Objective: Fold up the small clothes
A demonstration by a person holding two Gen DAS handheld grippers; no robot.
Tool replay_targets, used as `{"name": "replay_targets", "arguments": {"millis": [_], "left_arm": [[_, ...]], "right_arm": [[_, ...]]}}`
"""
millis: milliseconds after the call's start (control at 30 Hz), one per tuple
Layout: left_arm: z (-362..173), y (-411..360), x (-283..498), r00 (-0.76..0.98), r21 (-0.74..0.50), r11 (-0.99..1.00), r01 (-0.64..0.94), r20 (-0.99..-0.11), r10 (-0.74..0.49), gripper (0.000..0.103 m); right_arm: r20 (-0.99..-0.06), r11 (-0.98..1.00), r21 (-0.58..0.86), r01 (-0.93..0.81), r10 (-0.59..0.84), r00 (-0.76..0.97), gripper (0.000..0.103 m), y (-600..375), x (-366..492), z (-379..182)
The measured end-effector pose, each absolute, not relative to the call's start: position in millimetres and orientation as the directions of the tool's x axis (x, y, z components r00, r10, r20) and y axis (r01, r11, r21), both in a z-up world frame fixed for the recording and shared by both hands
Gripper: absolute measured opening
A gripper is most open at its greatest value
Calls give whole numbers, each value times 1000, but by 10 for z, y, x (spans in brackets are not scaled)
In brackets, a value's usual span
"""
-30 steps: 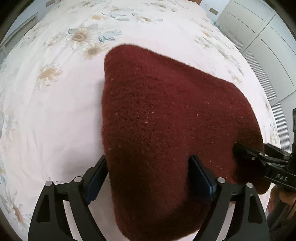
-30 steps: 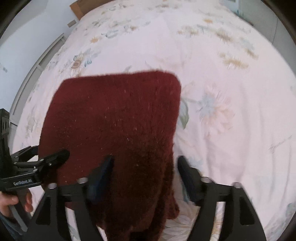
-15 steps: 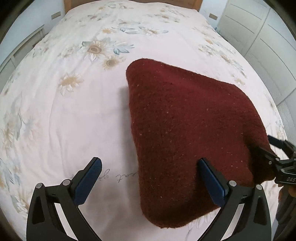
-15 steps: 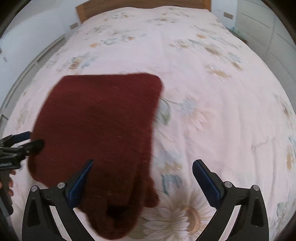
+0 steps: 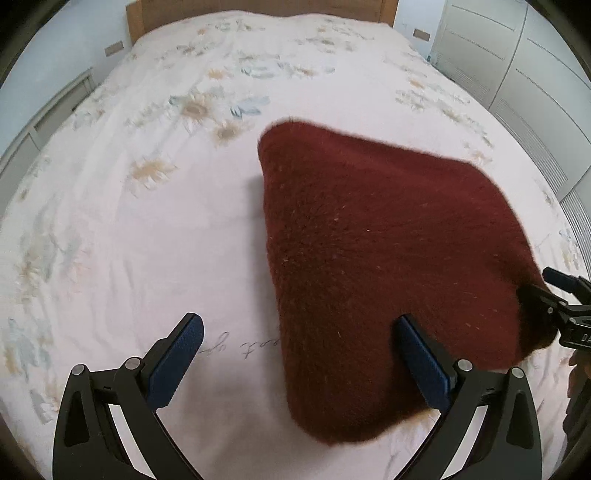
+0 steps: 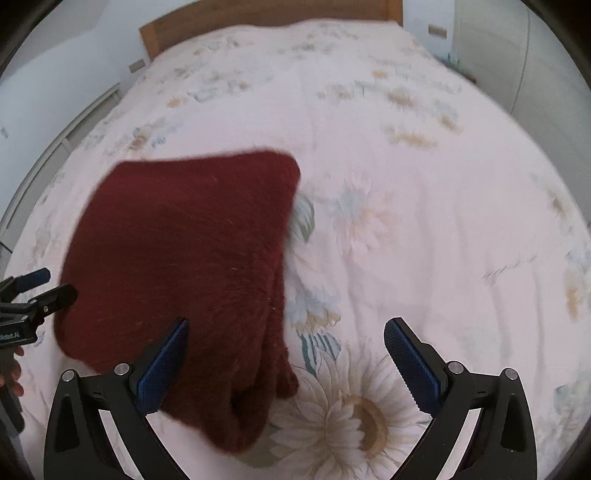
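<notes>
A dark red knitted garment [image 5: 369, 258] lies folded flat on the bed; it also shows in the right wrist view [image 6: 184, 266]. My left gripper [image 5: 299, 354] is open and empty, above the garment's near left edge, its right finger over the cloth. My right gripper [image 6: 284, 354] is open and empty, above the garment's near right corner, where folded layers bunch. Each gripper shows at the edge of the other's view: the right one [image 5: 565, 306] and the left one [image 6: 33, 295].
The bed has a white sheet with flower prints [image 6: 406, 221] and a wooden headboard [image 5: 258, 11] at the far end. White wardrobe doors [image 5: 517, 74] stand at the right. A low white unit [image 5: 44, 122] runs along the left wall.
Both grippers opened and let go of the garment, then pulled up and back from it. The garment now lies flat on the bed.
</notes>
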State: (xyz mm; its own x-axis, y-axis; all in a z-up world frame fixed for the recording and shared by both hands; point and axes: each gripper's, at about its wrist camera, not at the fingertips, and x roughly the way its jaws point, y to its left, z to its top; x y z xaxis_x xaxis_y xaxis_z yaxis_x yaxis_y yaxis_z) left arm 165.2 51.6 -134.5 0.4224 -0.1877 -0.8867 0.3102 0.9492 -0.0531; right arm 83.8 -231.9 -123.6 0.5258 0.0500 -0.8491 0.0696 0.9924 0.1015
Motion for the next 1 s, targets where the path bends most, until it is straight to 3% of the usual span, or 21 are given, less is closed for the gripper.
{"name": "replay_targets", "arguments": {"millis": [433,1000], "left_arm": [[-539,691,835,523,2,958,286,-838,-155,102],[-641,841,496,521,21,973,232,-847,-106,102]], "right_arm": [[-799,996,53,67,2,602,103,-2342,-100,-410],[-811,996,15,85,-38,584,103,-2418,-527,-394]]}}
